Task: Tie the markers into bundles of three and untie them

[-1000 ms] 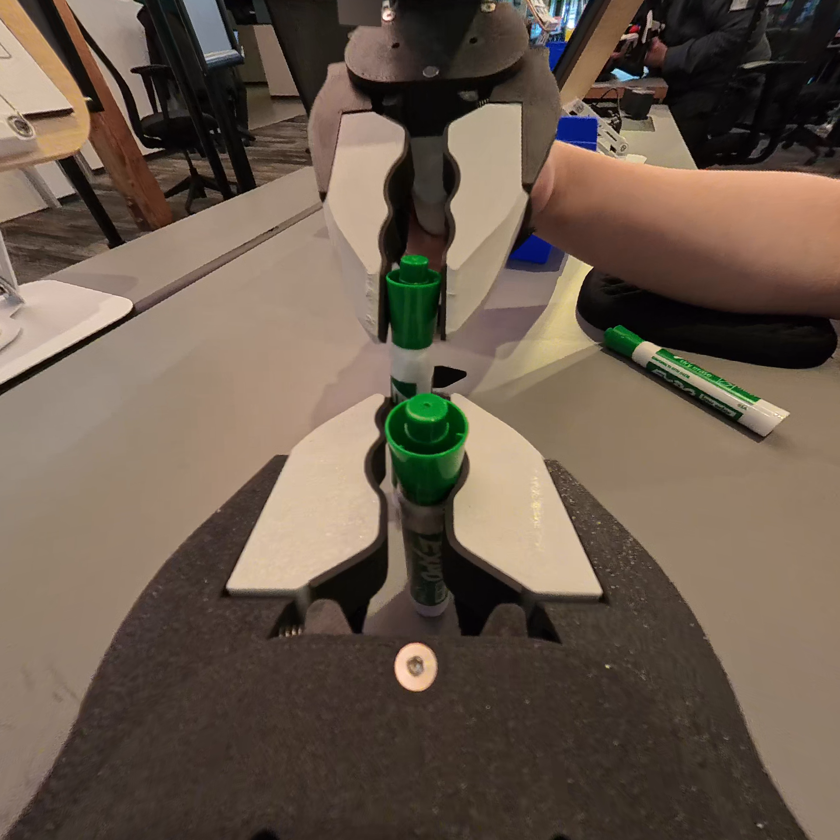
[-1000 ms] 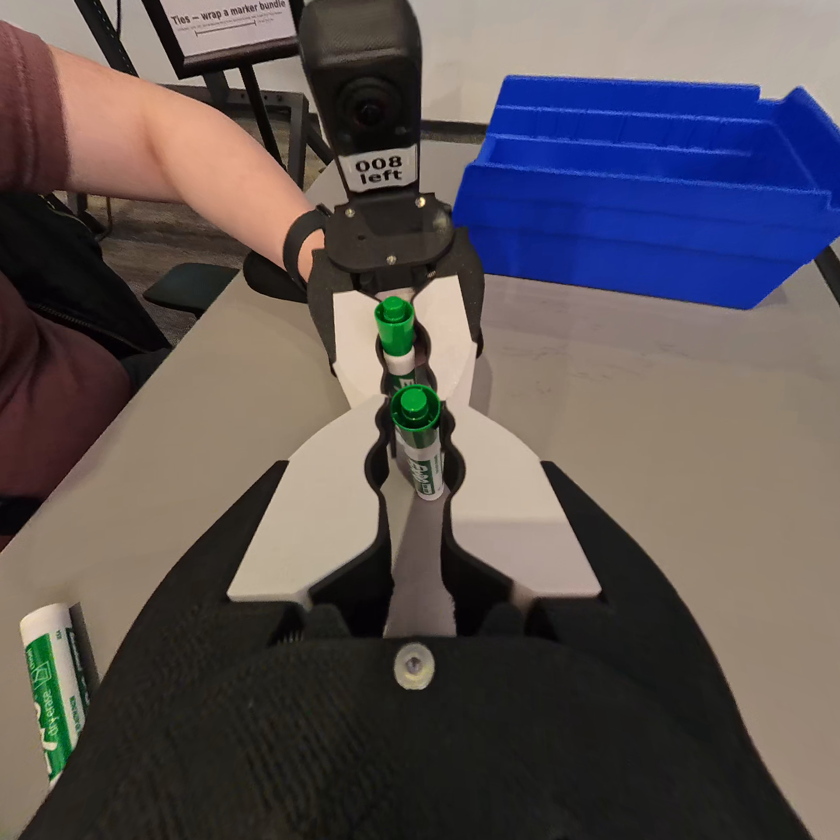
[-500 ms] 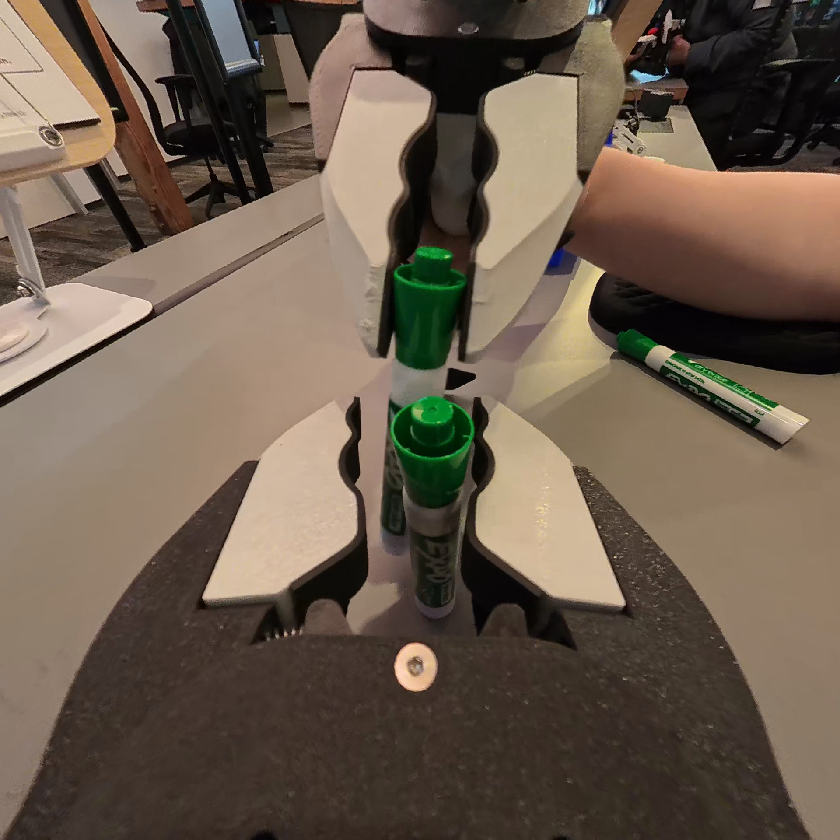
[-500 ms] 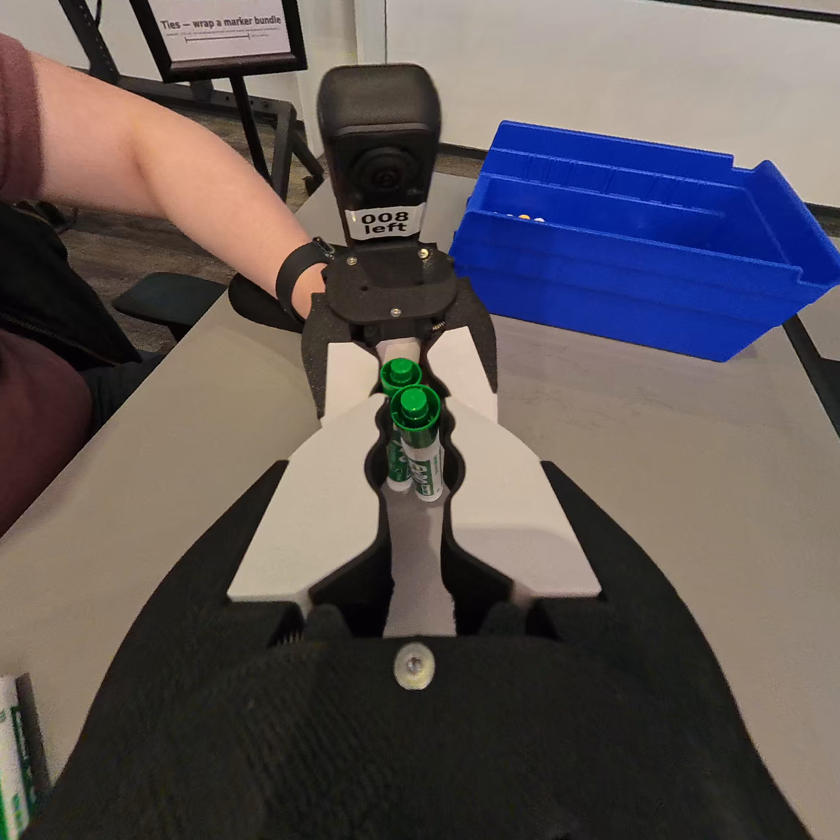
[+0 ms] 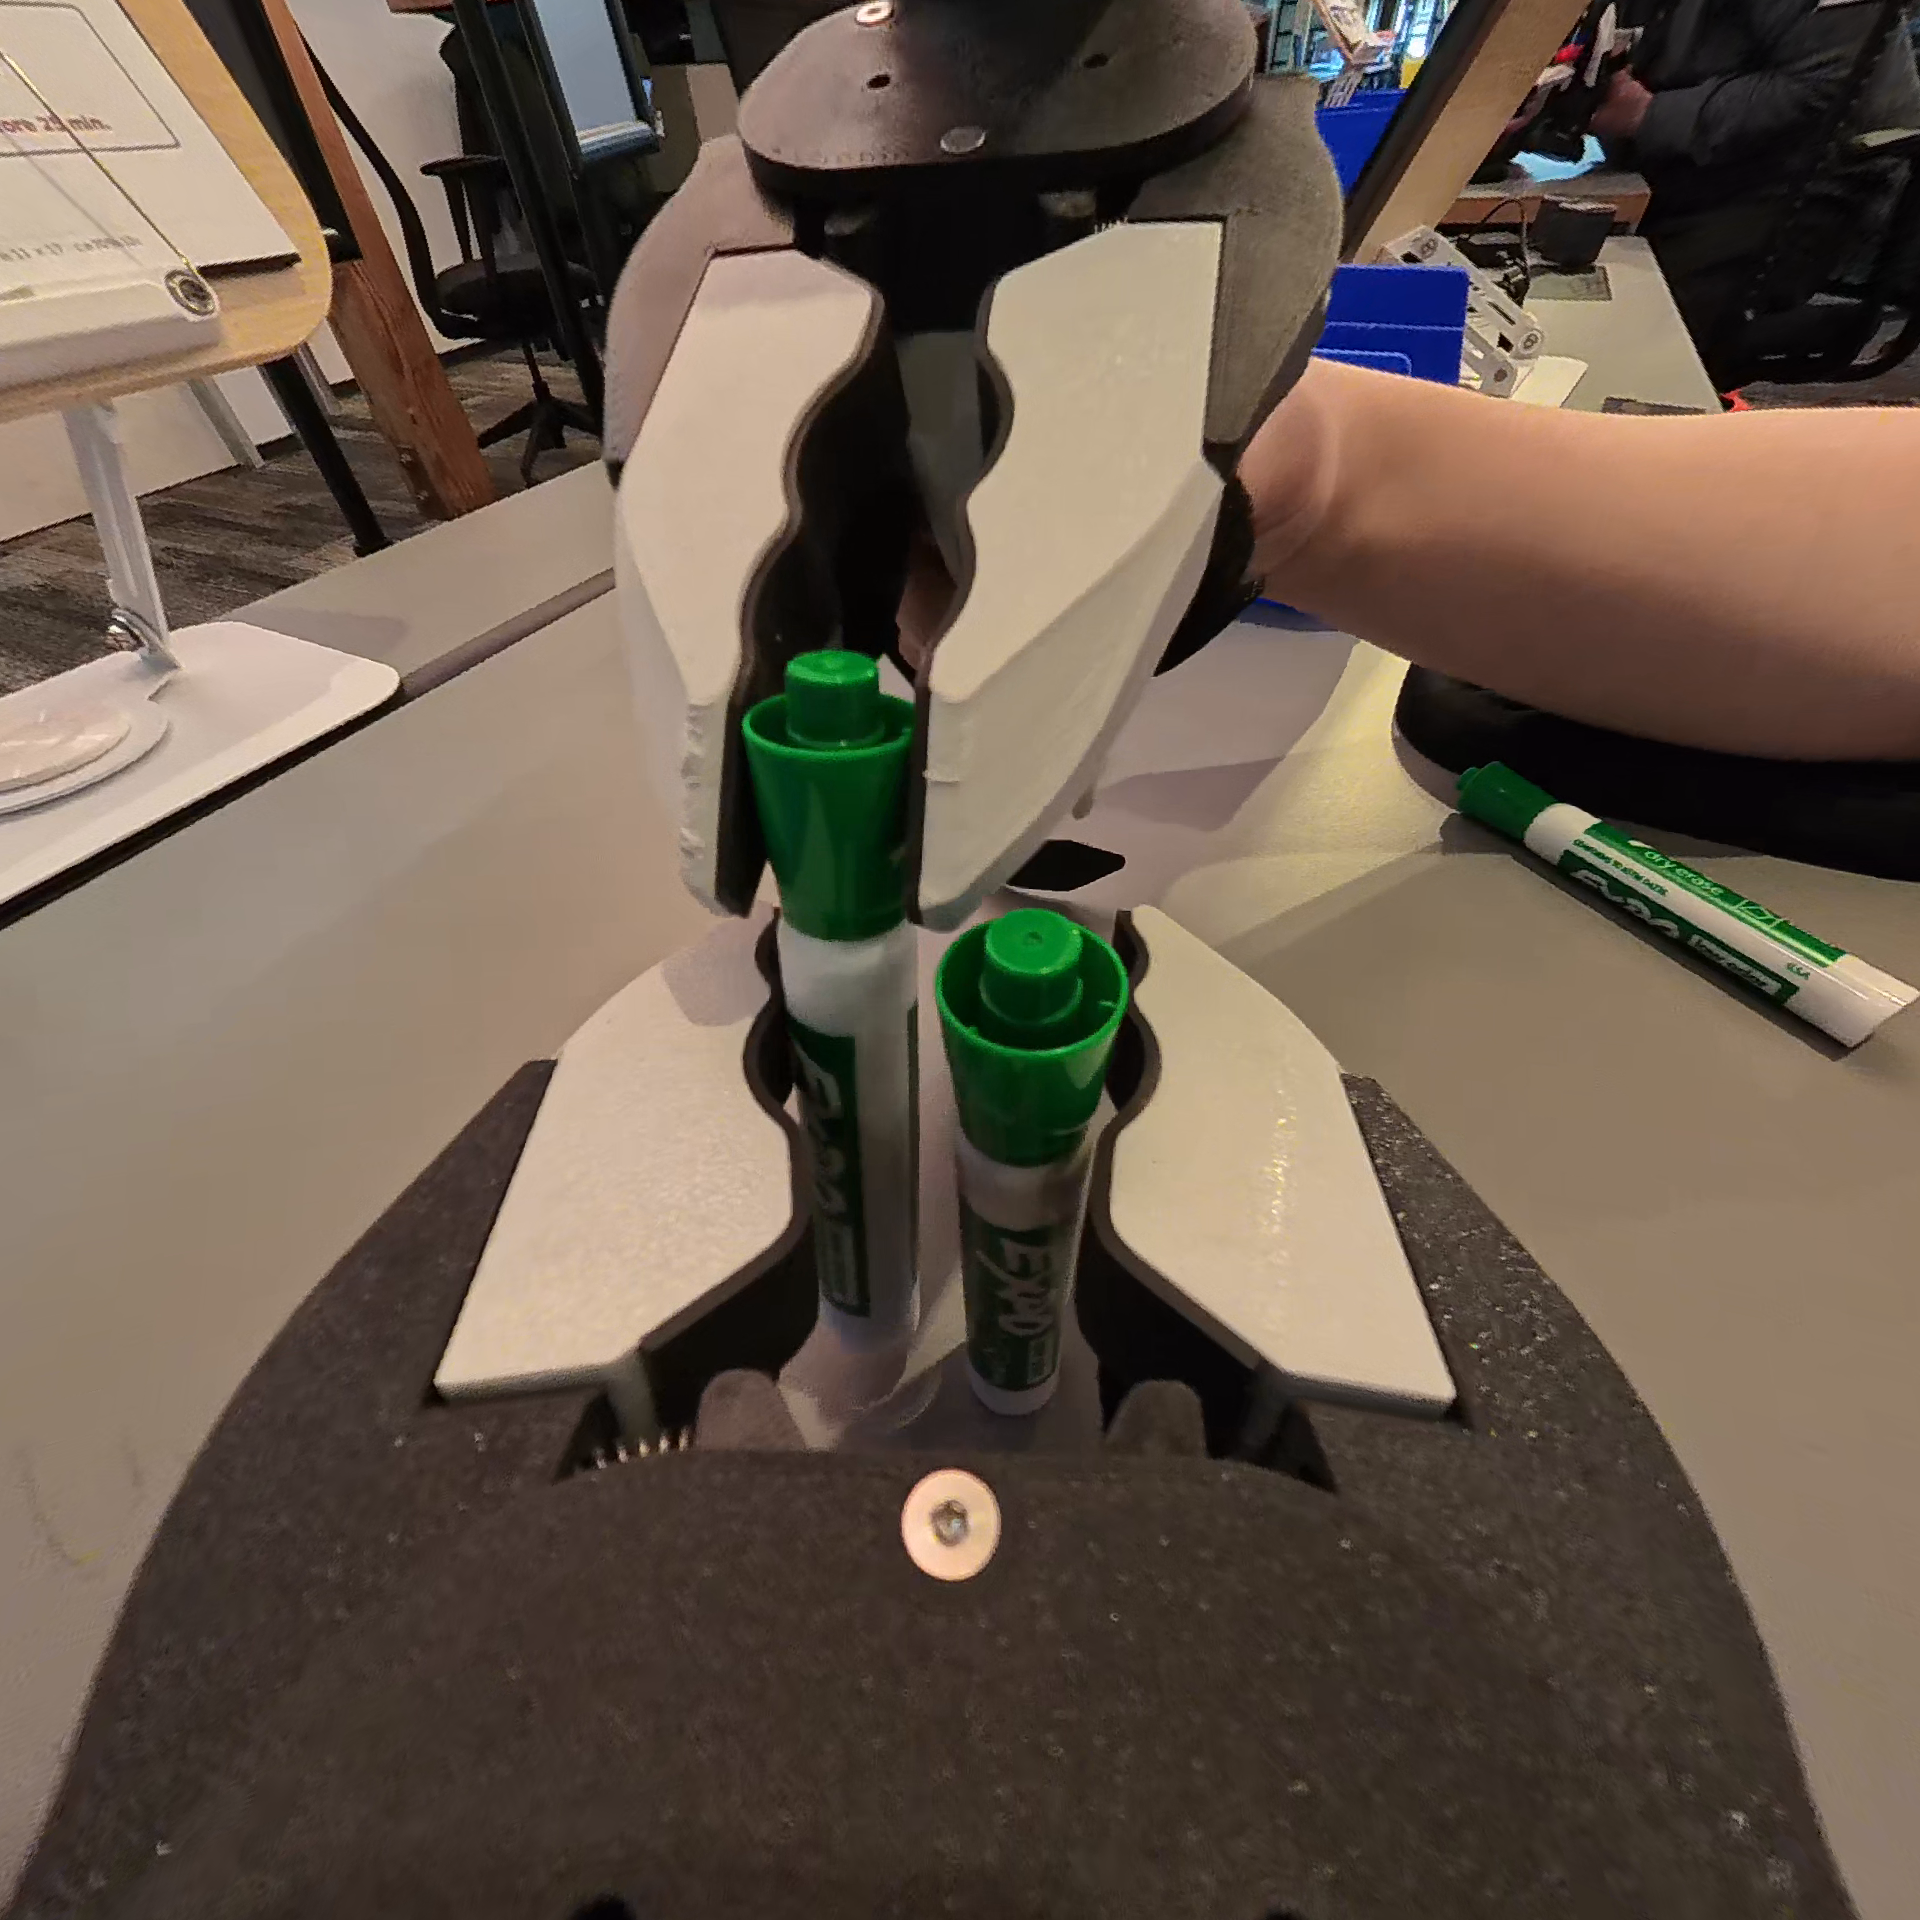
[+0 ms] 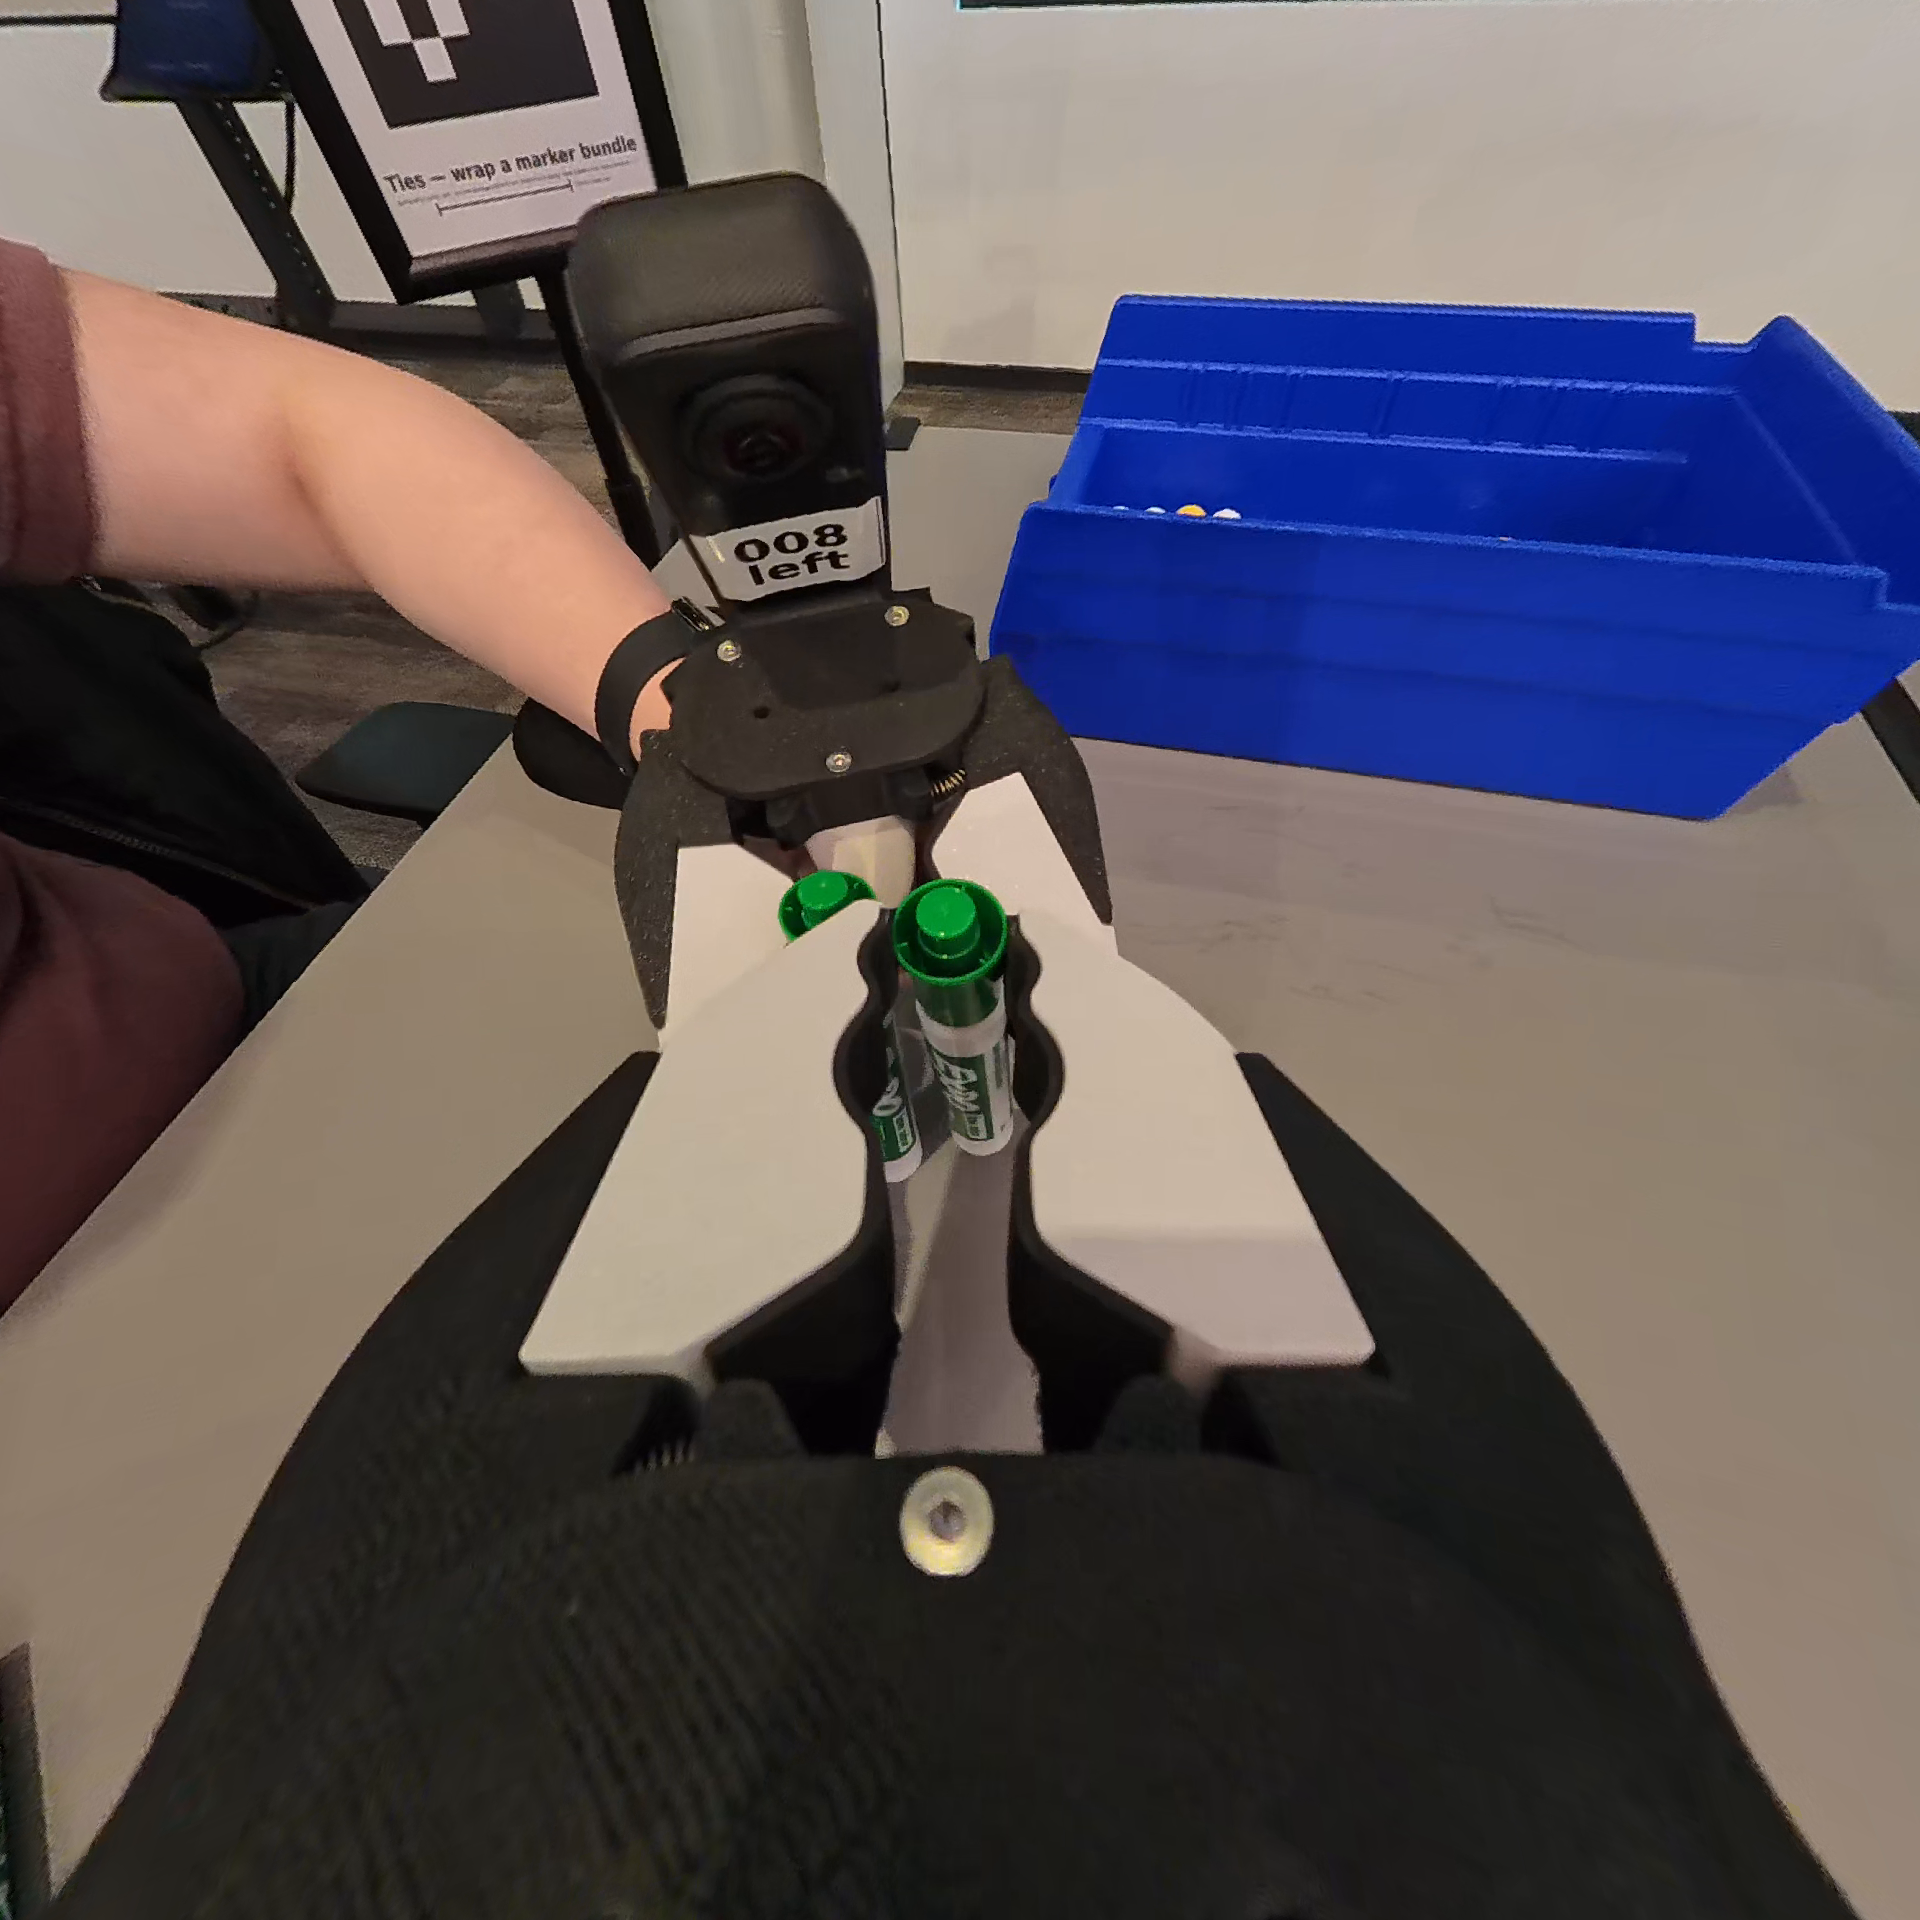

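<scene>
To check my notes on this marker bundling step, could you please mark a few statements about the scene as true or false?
1. The right claw grips a green-capped white dry-erase marker by its cap. True.
2. A second such marker stands upright beside it, between the fingers of the left claw. True.
3. A third marker lies inside the blue plastic bin. False: the third marker lies flat on the grey table.
4. A tie is wound round the two upright markers. False: no tie shows on them.

Three green-capped markers [image 5: 837, 997] [image 5: 1023, 1153] [image 5: 1683, 914], two claws [image 5: 940, 1049] [image 6: 951, 1023], one blue bin [image 6: 1455, 582], one grey table [image 5: 260, 987].
</scene>
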Motion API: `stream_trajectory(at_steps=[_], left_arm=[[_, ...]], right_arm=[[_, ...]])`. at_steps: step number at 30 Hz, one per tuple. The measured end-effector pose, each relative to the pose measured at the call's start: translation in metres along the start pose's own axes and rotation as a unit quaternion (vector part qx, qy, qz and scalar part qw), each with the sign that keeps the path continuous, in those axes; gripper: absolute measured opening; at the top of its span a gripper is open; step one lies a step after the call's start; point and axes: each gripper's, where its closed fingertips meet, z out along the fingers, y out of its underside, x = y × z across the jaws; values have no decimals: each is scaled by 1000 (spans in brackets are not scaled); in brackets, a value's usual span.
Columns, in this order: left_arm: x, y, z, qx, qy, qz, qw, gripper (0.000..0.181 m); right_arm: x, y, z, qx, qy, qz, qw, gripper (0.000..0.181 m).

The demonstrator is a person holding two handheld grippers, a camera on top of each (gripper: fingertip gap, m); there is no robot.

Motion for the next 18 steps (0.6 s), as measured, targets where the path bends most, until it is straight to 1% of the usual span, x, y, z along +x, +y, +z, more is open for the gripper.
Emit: stream_trajectory(at_steps=[7,13,14,16,18], left_arm=[[-1,4,4,-19,-11,9,1000,62],[-3,6,5,-27,-12,0,1000,60],[-3,7,6,-28,-11,-3,1000,58],[-6,8,7,-34,-19,-11,999,46],[-5,10,8,-43,-15,-10,999,42]], right_arm=[[0,3,6,-13,-14,7,1000,21],[3,4,6,-3,-17,17,1000,21],[3,4,6,0,-20,21,1000,21],[1,7,8,-3,-24,21,999,21],[-1,10,10,-12,-29,20,999,20]])
